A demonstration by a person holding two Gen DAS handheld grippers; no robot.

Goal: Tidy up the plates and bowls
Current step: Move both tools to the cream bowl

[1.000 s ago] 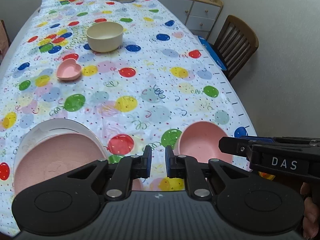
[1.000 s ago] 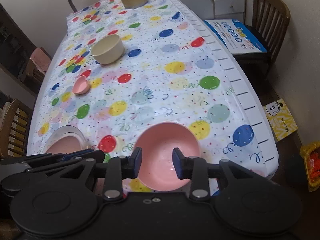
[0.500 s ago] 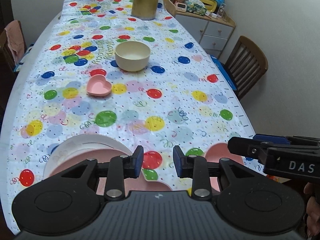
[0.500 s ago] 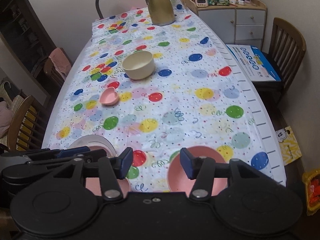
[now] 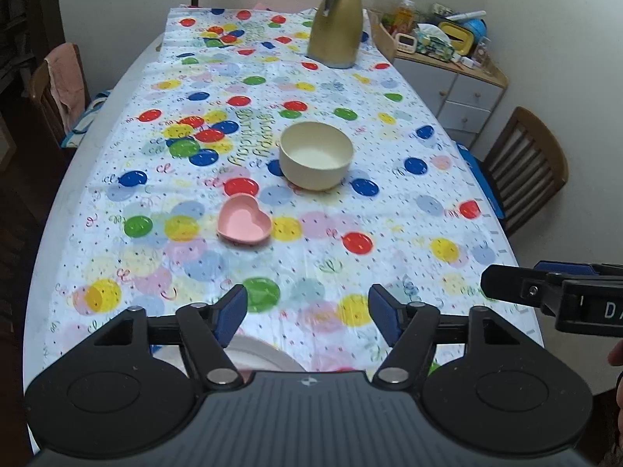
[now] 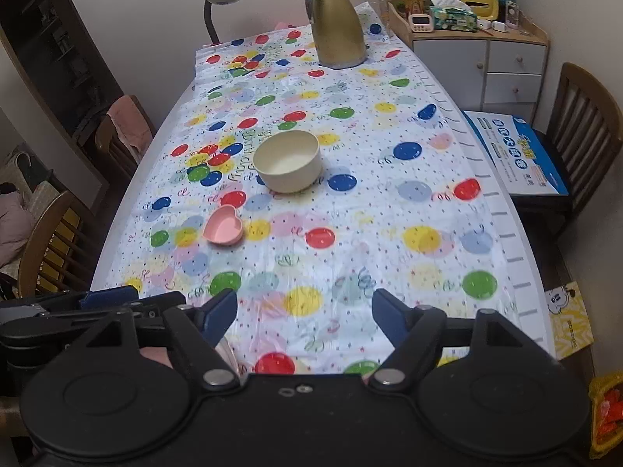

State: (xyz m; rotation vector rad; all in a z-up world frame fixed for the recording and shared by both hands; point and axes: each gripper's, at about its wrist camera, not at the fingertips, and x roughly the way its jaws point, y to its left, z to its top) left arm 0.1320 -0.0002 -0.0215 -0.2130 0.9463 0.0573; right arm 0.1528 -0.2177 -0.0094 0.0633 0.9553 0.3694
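We've pulled both tools back and spread them, left tool and right tool; cream bowl ahead looks next.

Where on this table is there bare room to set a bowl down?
The right half, right of the cream bowl and pink heart dish, is bare up to the gold jug. The near left corner is crowded: a white plate beneath the left hand-held gripper.

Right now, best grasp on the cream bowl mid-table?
Pinch the near rim of the cream bowl, one finger inside and one outside the wall. It sits upright, mouth up and looks empty, with a tall, near-vertical wall. Come from above and the near side. The pink heart dish lies near-left of it but apart. Both the left tongs and the right tongs are open.
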